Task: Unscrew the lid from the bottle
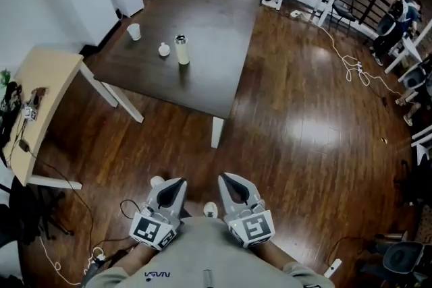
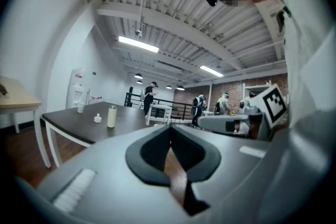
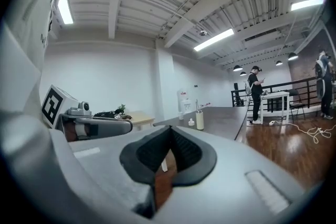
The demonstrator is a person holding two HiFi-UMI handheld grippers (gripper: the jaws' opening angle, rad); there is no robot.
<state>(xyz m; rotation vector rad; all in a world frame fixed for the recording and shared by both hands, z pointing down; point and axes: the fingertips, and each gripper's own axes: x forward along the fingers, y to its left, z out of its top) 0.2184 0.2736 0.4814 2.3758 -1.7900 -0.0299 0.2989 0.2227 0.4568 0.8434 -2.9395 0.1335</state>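
Head view: bottle (image 1: 182, 50) upright on dark table (image 1: 209, 17) at 11 o'clock, well apart from left gripper (image 1: 177, 187) and right gripper (image 1: 227, 183) at 6 o'clock | Left gripper view: jaws pressed together, holding nothing; bottle at 10 o'clock of them | Right gripper view: jaws together, empty; bottle at 2 o'clock

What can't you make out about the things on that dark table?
Bottle: whether it is capped; too small and distant in all views.
Small white object beside it: what it is; too small, head view.
Cup: its contents; too far, head view.
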